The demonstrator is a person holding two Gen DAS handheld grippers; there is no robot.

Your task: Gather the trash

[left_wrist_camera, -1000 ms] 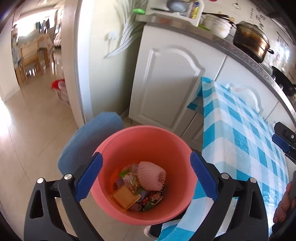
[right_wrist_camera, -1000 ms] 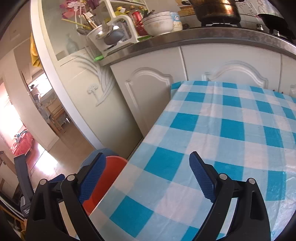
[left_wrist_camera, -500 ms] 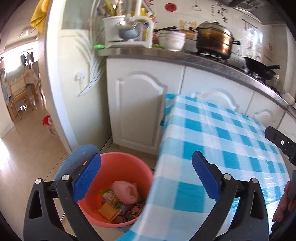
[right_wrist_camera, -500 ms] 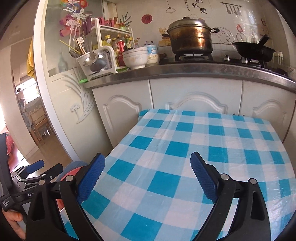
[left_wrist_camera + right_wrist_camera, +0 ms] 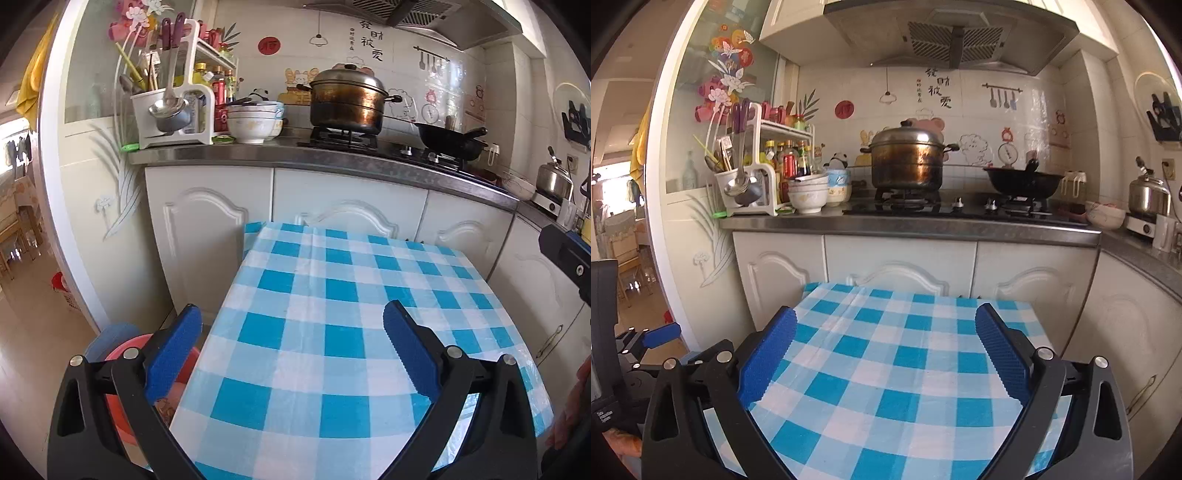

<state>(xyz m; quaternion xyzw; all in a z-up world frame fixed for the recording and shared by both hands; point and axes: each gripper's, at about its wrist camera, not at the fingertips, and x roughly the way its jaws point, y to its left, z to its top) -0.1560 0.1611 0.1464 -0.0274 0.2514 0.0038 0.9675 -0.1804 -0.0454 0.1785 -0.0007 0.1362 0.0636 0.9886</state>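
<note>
A pink bin [image 5: 120,373] stands on the floor at the table's left edge, mostly hidden behind my left finger; a bit of trash shows inside it. My left gripper [image 5: 291,354] is open and empty above the blue-and-white checked tablecloth [image 5: 332,295]. My right gripper [image 5: 884,358] is open and empty above the same cloth [image 5: 905,350]. The left gripper's body shows at the left of the right wrist view [image 5: 631,354]. The right gripper's body shows at the right edge of the left wrist view [image 5: 569,254]. I see no trash on the cloth.
White cabinets [image 5: 897,266] and a steel counter stand behind the table. On the counter are a utensil rack [image 5: 170,110], bowls [image 5: 253,123], a large pot [image 5: 345,101], a black wok [image 5: 448,138] and a kettle [image 5: 1148,195]. A blue stool [image 5: 107,338] is behind the bin. A doorway opens at the left.
Both grippers have tilted up and swung right, away from the bin. The bin went from filling the left wrist view to its lower left corner. The table and counter now fill both views.
</note>
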